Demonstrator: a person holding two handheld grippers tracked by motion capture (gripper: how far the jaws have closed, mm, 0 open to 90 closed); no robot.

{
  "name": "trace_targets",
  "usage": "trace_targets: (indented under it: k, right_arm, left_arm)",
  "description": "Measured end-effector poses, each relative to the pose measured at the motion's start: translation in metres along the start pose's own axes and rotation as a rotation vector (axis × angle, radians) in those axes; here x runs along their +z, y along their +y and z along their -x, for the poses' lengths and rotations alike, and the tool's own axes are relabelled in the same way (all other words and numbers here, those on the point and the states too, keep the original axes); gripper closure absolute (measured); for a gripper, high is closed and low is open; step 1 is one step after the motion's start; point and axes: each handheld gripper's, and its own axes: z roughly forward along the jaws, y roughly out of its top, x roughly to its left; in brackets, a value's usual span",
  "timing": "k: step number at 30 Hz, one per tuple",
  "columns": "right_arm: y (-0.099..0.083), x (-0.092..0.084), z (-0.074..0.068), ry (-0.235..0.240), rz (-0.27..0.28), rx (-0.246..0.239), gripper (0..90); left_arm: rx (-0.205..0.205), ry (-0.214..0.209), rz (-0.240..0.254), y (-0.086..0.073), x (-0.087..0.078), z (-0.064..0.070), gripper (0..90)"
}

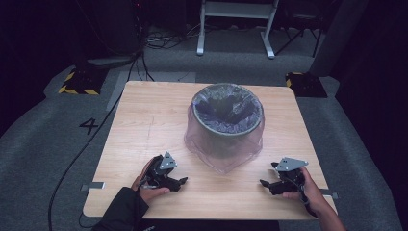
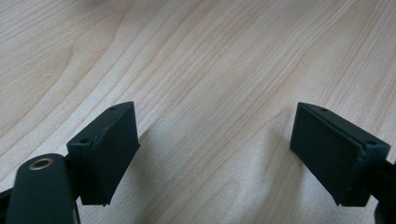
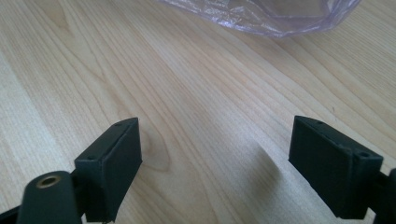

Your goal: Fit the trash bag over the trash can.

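Observation:
A round grey bin (image 1: pixel 226 126) stands at the middle of the wooden table (image 1: pixel 144 120). A thin purple plastic bag (image 1: pixel 225 156) lines it and drapes down over its outside onto the tabletop. My left gripper (image 1: pixel 182 182) rests near the front edge, left of the bin, its jaws open over bare wood (image 2: pixel 215 135). My right gripper (image 1: pixel 265 184) sits at the front right, also open, pointing left toward the bag. In the right gripper view the bag's lower edge (image 3: pixel 261 18) lies ahead of the open jaws (image 3: pixel 215 154), apart from them.
The table stands on grey carpet. Black cables (image 1: pixel 86 144) run along the floor at the left, and yellow-and-black striped blocks (image 1: pixel 79 83) sit beyond the far corners. A white frame (image 1: pixel 235 24) stands behind the table.

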Motion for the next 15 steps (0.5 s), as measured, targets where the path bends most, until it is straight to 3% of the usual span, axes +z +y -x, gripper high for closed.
trace_targets:
  k: [9, 15]
  right_arm:
    - [-0.009, -0.002, 0.002, 0.001, 0.022, 0.031, 16.5]
    - [-0.021, -0.004, 0.006, 0.025, 0.062, 0.107, 15.8]
  left_arm:
    - [0.0, 0.0, 0.0, 0.0, 0.0, 0.0, 14.8]
    - [0.0, 0.0, 0.001, 0.0, 0.0, 0.0, 14.8]
